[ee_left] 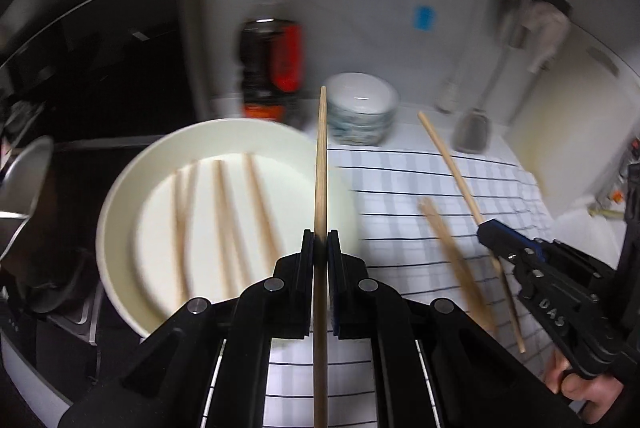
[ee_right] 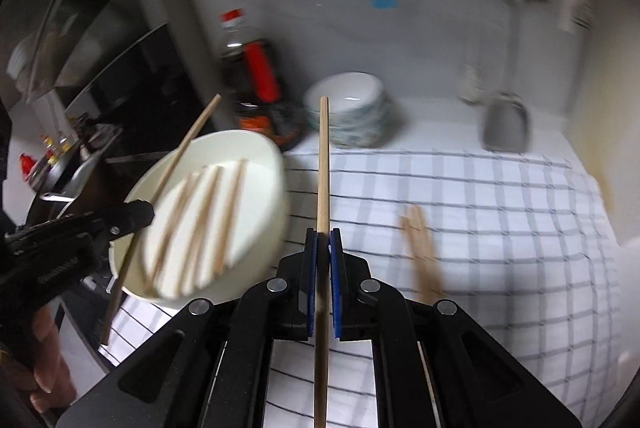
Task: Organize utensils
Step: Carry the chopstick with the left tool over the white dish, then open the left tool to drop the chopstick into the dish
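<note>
My left gripper (ee_left: 320, 238) is shut on a wooden chopstick (ee_left: 321, 164) that points forward past the right rim of a white plate (ee_left: 120, 196). Several chopsticks (ee_left: 224, 220) lie on that plate. My right gripper (ee_right: 323, 238) is shut on another chopstick (ee_right: 323, 164), held above the checked cloth (ee_right: 500, 228). In the left wrist view the right gripper (ee_left: 486, 228) with its chopstick (ee_left: 452, 164) is at the right. In the right wrist view the left gripper (ee_right: 144, 214) with its chopstick (ee_right: 188, 140) is over the plate (ee_right: 276, 164). Loose chopsticks (ee_right: 420, 248) lie on the cloth, also seen in the left wrist view (ee_left: 452, 252).
A stack of bowls (ee_left: 362, 112) and a dark bottle with a red cap (ee_left: 272, 56) stand behind the plate. A grey spatula (ee_left: 474, 132) leans at the back right. A metal pan (ee_left: 24, 184) is at the left. The wall is close behind.
</note>
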The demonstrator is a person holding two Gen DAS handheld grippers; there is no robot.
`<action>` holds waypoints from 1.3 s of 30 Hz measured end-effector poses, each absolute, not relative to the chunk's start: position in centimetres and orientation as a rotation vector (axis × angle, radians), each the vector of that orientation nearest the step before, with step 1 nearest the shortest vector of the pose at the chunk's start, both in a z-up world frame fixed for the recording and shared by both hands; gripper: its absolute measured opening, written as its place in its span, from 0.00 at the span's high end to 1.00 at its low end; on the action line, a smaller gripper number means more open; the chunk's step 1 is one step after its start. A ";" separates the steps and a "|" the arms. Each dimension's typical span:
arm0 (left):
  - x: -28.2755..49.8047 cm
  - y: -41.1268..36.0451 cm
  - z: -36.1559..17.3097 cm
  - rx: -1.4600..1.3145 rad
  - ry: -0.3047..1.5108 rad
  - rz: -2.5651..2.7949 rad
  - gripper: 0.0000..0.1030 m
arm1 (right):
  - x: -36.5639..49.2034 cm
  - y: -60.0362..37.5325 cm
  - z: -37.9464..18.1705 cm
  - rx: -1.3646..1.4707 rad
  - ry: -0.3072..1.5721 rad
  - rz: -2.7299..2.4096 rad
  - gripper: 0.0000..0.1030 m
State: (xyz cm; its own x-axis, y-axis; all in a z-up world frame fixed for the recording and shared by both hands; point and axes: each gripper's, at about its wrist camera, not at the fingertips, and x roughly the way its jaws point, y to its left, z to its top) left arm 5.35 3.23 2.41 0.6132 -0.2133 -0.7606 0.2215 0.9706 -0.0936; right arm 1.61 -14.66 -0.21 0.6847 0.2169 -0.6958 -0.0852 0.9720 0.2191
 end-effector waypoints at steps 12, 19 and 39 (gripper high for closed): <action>9.9 12.9 -0.8 -0.030 0.911 -0.114 0.93 | 9.1 -3.0 -1.7 0.146 0.871 0.328 0.94; 12.5 14.3 -3.2 -0.029 0.940 -0.087 0.93 | 12.0 0.2 -3.4 0.129 0.920 0.329 0.94; 15.0 14.8 -7.2 -0.025 1.039 -0.083 0.89 | 15.5 0.9 -7.9 0.140 1.049 0.278 0.94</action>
